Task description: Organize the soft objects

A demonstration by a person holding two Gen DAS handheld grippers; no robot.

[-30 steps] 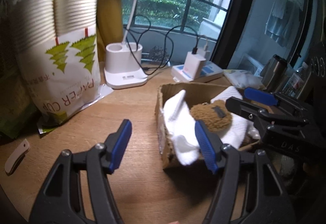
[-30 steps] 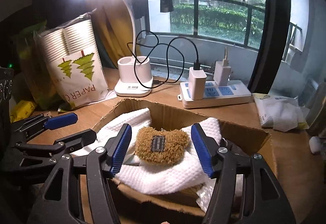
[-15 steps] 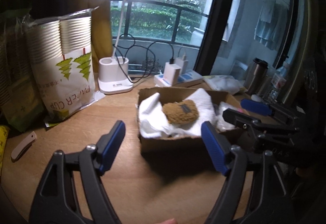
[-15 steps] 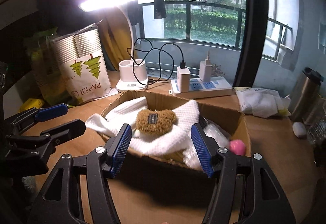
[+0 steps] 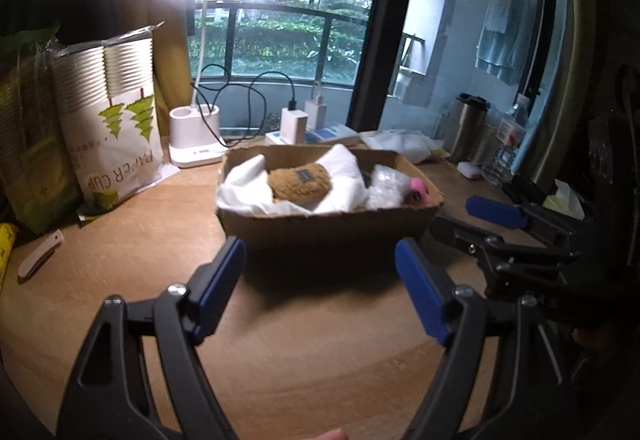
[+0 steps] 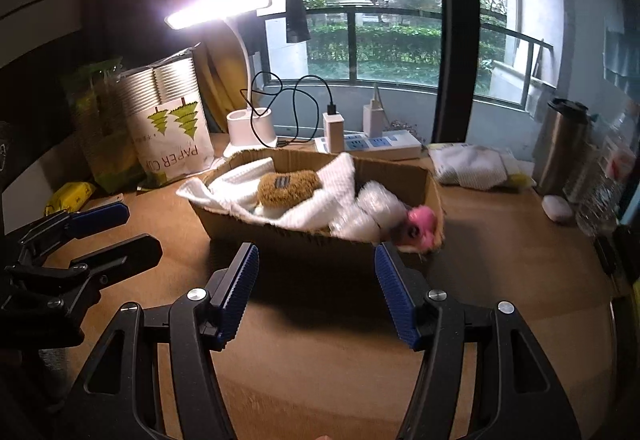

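Left gripper (image 5: 320, 282) in the foreground of the left wrist view, angled downward over the bare wooden table (image 5: 280, 360). Its blue-padded jaws stand wide apart with nothing between them, having just been opening. Right gripper (image 6: 316, 290), seen from its own camera, likewise tilted down over the table; its jaws are parted to a middling width and hold nothing. Each gripper appears at the edge of the other's view, the two side by side and apart, both short of the box.

Cardboard box (image 6: 304, 244), just beyond both sets of fingertips, resting on the table with its open top toward the cameras. Inside: a white towel (image 6: 316, 206) crumpled across the left and centre, one corner spilling over the left rim; a brown fuzzy pad (image 6: 288, 186) with a dark label lying on top of the towel; clear plastic-wrapped white items (image 6: 372, 212) to the right; and a pink soft toy (image 6: 420, 226) pressed into the near right corner, partly overhanging the rim.

Behind the box: a bag of paper cups (image 5: 116, 128) at left, a lit white desk lamp (image 5: 196, 142), a power strip (image 6: 380, 142) with chargers plugged in, a white cloth bundle (image 6: 472, 170) and a steel tumbler (image 6: 560, 148) at right, all before a window.
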